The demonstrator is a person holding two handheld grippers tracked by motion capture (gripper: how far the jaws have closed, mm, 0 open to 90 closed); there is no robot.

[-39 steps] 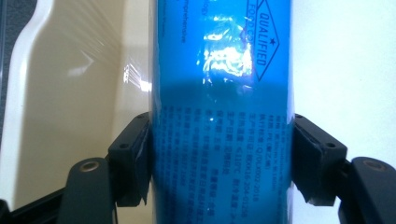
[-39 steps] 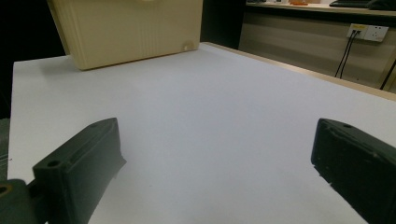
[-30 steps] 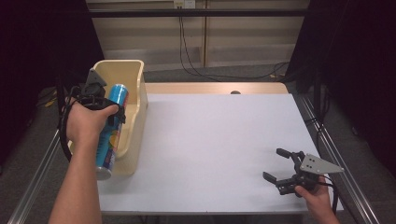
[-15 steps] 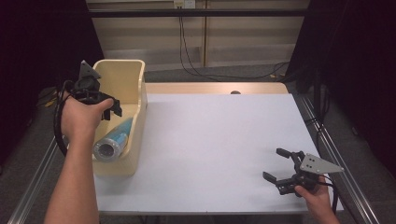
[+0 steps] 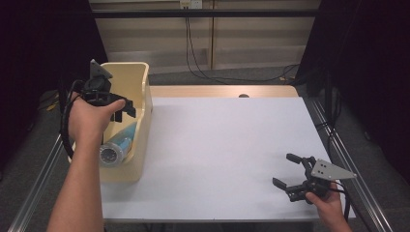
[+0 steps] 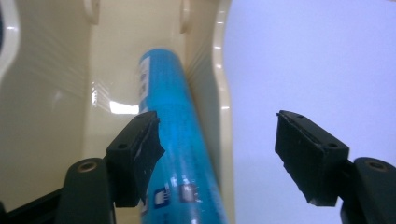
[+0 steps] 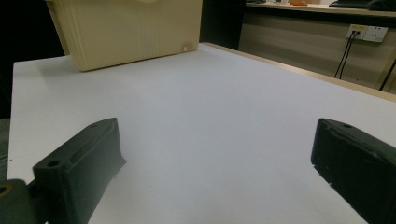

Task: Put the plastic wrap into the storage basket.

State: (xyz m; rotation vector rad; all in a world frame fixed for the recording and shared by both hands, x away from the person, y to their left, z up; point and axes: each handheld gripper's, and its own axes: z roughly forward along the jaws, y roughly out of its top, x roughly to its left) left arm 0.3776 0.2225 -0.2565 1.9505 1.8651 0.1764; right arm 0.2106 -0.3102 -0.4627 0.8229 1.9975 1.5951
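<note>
Dropped a moment ago, the glossy blue can (image 5: pixel 117 145) now lies inside the cream plastic bin (image 5: pixel 140 87) at the table's (image 5: pixel 222 145) left edge; the left gripper (image 5: pixel 126 107) hovers released above it. At near right, the right gripper (image 5: pixel 286 170) rests spread. Along the left jaws, the cylinder (image 6: pixel 180 154) leans against the bin's smooth wall (image 6: pixel 46 116). Beyond the right jaws, matte white tabletop (image 7: pixel 210 116) meets the ribbed bin (image 7: pixel 130 28).

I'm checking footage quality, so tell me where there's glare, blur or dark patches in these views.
Left gripper view: white glare patches on the glossy inside of the cream bin, a highlight streak along the blue can, and the jaws look soft. Right gripper view: jaws blurred up close, table evenly lit. High view: surroundings on both sides fall into near black, while the table stays bright with little shadow.
</note>
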